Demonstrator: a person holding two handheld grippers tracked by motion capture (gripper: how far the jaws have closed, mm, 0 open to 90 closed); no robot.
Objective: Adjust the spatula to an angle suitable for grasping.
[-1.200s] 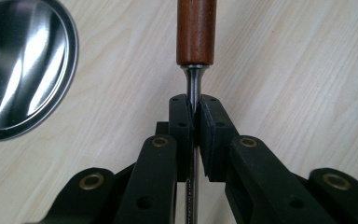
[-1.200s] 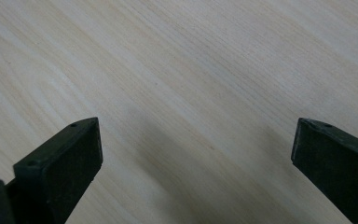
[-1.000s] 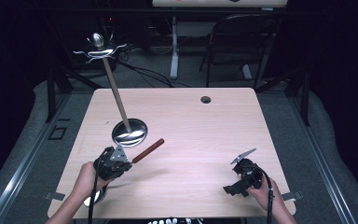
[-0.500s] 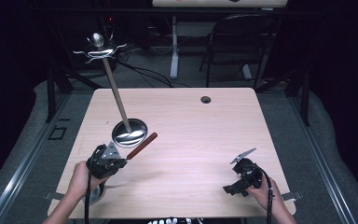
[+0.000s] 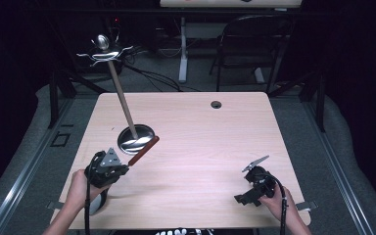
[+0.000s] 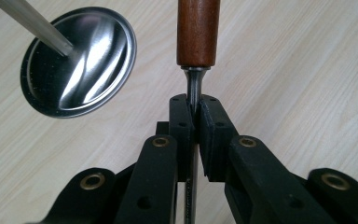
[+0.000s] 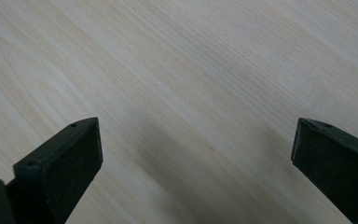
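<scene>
Wood-handled utensil (image 6: 197, 32) sits pinched by its metal shank in the left gripper (image 6: 195, 109), stand base (image 6: 79, 60) just beside; right gripper (image 7: 193, 154) hangs spread. Likely next: lifting it toward the stand's hooks (image 5: 103, 51).

My left gripper (image 6: 194, 119) has matte black jaws with flat pads, brass-coloured pivot bushings and small screw holes along the links. On top I see a grey three-cornered plate (image 5: 111, 157). A black cable (image 5: 86, 208) trails from it, and my right gripper (image 5: 252, 187) is black too.
</scene>
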